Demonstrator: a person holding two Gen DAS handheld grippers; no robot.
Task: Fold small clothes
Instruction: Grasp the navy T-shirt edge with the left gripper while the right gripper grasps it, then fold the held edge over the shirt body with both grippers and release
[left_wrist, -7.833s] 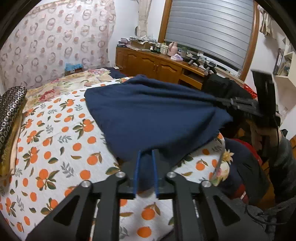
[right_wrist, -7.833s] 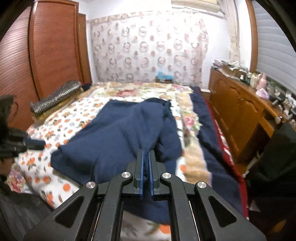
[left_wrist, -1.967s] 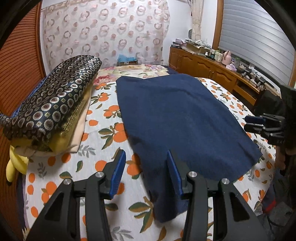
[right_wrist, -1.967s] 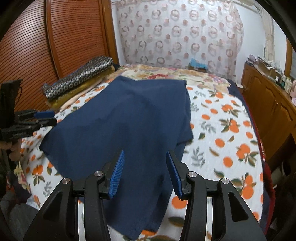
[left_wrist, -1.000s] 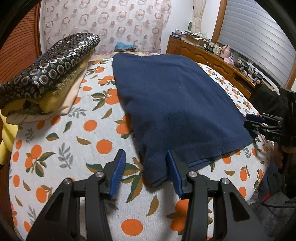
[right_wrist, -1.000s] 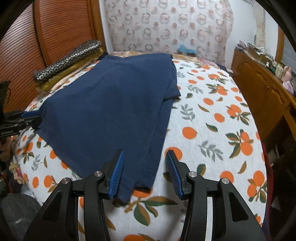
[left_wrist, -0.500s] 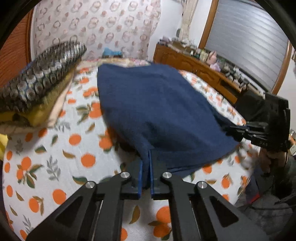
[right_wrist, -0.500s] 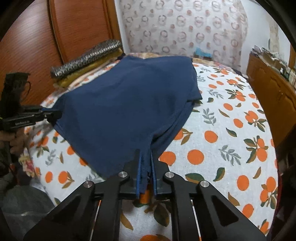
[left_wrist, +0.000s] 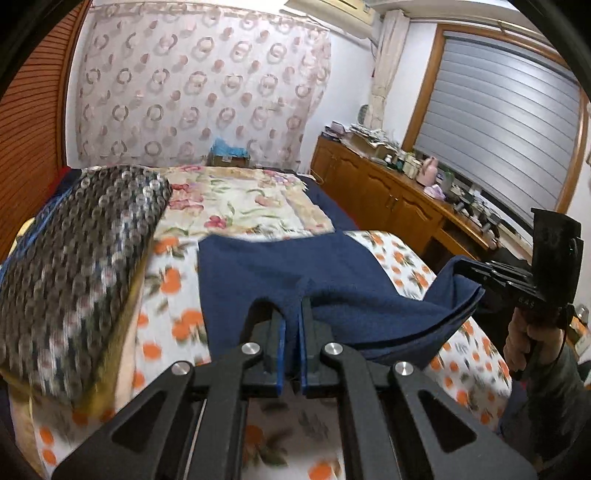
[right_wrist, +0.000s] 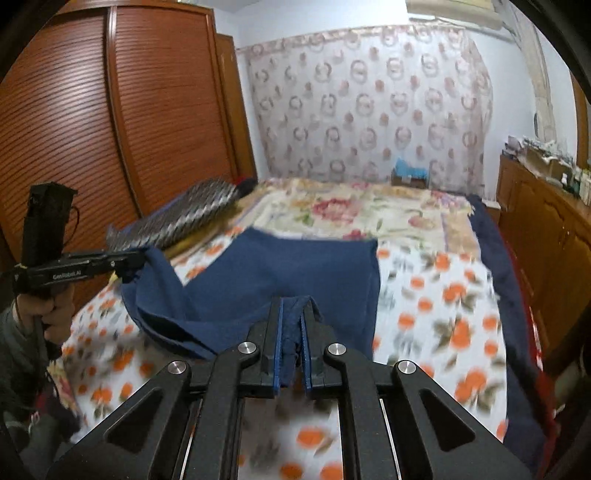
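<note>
Left gripper (left_wrist: 291, 321): clamped tight on one near corner of the navy garment (left_wrist: 280, 269); cloth runs straight up out of the blue pads.
Right gripper (right_wrist: 291, 325): clamped on the other near corner, a bunched wad of hem between its pads; each gripper also shows in the other's view, off to the side with cloth trailing from its tip.
Closing: both sets of jaws have just been closing, with cloth between them.
Step in hand: lifting the near edge to begin a fold; this looks like the first fold, with the far part not yet doubled.
Next move: likely carry both corners together toward the far edge, level with each other so the hem lands square, then let go.
Garment position: on the orange-print bedspread (right_wrist: 443, 295); its far edge lies flat near the floral blanket (left_wrist: 240, 206), and its near edge hangs raised and sagging between the grippers.
Garment look: dark navy, soft, matte knit; plain, no print visible.
Nearby: a stack of patterned folded cloth (left_wrist: 74, 251) lies just beside the garment, toward the wardrobe.
</note>
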